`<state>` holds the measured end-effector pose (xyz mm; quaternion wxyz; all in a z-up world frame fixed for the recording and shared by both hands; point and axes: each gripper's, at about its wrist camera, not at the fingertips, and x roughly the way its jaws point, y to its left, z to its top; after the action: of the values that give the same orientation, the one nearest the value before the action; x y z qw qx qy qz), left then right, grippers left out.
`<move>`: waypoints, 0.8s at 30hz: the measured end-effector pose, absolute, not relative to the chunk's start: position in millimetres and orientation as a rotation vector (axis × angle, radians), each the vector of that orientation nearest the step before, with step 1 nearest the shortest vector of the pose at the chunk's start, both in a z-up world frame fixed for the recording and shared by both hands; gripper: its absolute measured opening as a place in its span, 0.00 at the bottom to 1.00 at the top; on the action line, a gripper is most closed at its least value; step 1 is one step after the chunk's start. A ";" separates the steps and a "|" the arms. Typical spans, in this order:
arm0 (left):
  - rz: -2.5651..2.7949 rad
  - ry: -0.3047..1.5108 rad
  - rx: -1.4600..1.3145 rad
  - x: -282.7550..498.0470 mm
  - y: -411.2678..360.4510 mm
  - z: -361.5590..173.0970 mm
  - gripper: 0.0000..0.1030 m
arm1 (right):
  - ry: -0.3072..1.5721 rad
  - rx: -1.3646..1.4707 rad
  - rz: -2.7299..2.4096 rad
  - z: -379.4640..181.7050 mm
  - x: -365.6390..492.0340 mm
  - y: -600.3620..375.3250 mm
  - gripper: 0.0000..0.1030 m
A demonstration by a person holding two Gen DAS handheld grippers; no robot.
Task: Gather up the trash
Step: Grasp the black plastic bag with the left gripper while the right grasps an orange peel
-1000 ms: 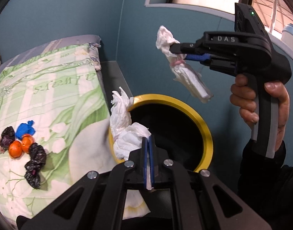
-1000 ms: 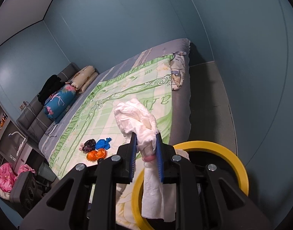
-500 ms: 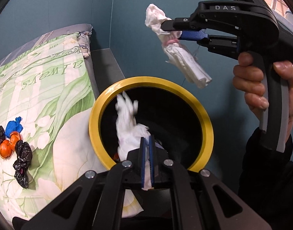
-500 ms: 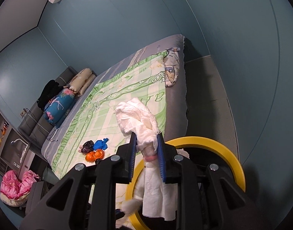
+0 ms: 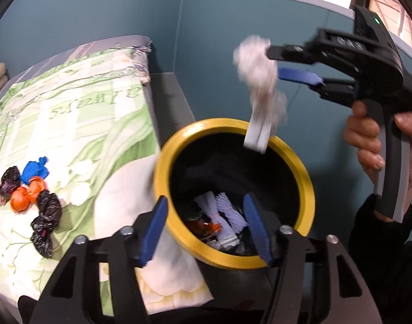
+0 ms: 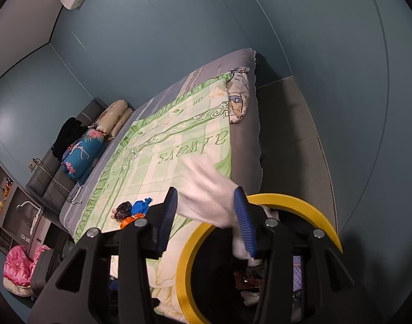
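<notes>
A: What takes up most of the space beyond the fingers?

B: The bed with the green-and-cream floral quilt, stretching away to the left of the left gripper.

A: And right ahead of it?

B: The round black bin with a yellow rim stands against the bed's edge, its mouth straight in front of the left gripper's spread blue pads. Those jaws have just been opening and nothing is between them now. White crumpled wads and an orange scrap lie at the bottom of the bin.

A: The right gripper?

B: A hand holds it above the far side of the rim. Its jaws have just been opening too. The white crumpled tissue wad is blurred, hanging between the parted pads and reaching down to the rim; in the right wrist view it leans on the right-hand pad, and I cannot tell whether anything still grips it.

A: Anything left on the quilt?

B: A cluster of small knotted bags, black, orange and blue, well to the left of the left fingers.
</notes>
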<state>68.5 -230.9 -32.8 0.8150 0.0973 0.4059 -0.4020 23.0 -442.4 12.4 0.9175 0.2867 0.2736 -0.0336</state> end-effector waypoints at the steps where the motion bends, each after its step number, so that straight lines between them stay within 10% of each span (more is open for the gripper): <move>1: -0.849 0.864 0.202 71.8 -227.2 -32.2 0.58 | 0.560 0.590 -0.066 12.9 22.0 -442.9 0.44; 24: -0.530 0.843 0.101 143.4 -100.0 -38.0 0.64 | 0.650 0.421 0.099 32.4 77.1 -361.0 0.49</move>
<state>143.4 -100.0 -38.0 0.8774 0.0485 0.4040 -0.2541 77.1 -361.0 32.4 0.9248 0.2054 0.3166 0.0483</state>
